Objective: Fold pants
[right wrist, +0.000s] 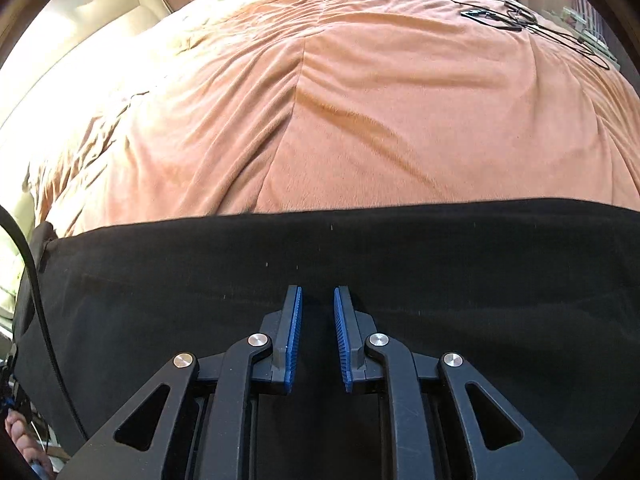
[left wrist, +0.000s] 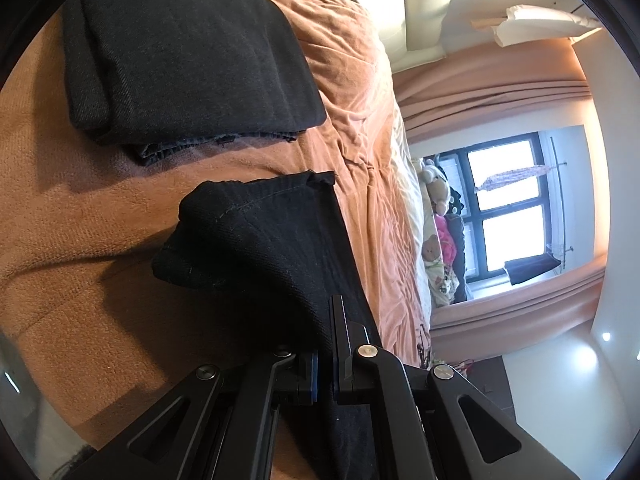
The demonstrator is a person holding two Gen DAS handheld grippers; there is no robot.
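Black pants (left wrist: 260,236) lie on an orange bedspread (left wrist: 80,208). My left gripper (left wrist: 326,320) is shut on a fold of the black pants, with the cloth draped over its left finger and lifted off the bed. In the right wrist view the same black pants (right wrist: 400,264) spread flat across the near part of the bed. My right gripper (right wrist: 318,300) hovers over them with its blue pads (right wrist: 294,340) a small gap apart and nothing between them.
A folded dark grey garment (left wrist: 192,52) lies on the bedspread beyond the pants. A black cable and small device (right wrist: 496,16) lie at the far right of the bed (right wrist: 360,100). Curtains, a window (left wrist: 508,204) and soft toys stand past the bed's edge.
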